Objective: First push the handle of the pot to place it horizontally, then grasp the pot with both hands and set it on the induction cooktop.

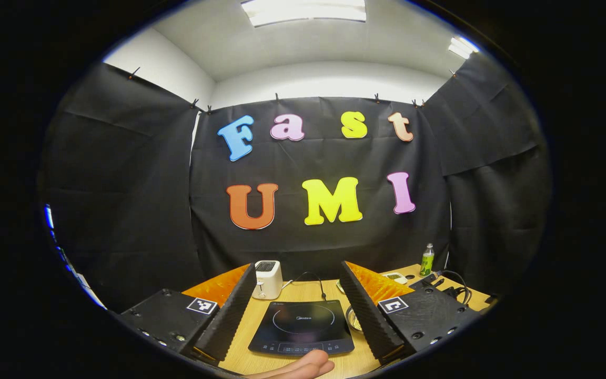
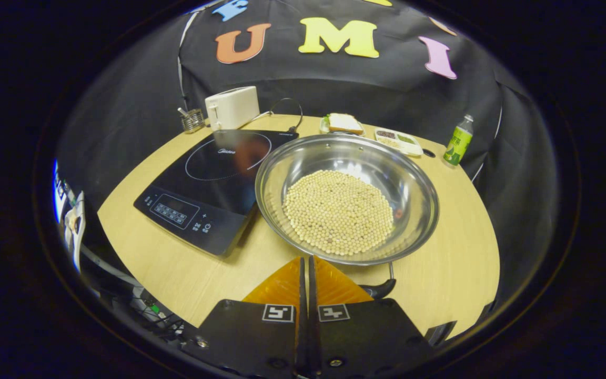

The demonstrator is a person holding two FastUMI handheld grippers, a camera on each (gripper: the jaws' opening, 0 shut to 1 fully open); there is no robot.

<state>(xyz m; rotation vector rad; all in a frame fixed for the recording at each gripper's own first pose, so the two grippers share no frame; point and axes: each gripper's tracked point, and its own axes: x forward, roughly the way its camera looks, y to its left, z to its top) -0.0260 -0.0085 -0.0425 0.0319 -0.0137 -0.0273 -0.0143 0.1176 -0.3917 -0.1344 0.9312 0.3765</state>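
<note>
My left hand-held gripper [image 1: 303, 310] hangs wide open above the induction cooktop [image 1: 302, 327], holding nothing. To the cooktop's right, touching its edge, the pot [image 2: 346, 197] sits on the tabletop [image 2: 455, 273], beans [image 2: 339, 210] covering its bottom. Its handle [image 2: 379, 288] points back at me, just right of my right hand-held gripper [image 2: 305, 273], whose fingers are pressed together and empty. I judge that hand nearer for the sideways push.

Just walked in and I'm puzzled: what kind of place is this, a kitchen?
Probably a staged recording booth with a mock kitchen, not a home: black cloth walls surround one wooden table holding an induction cooktop, toaster and pot.
</note>
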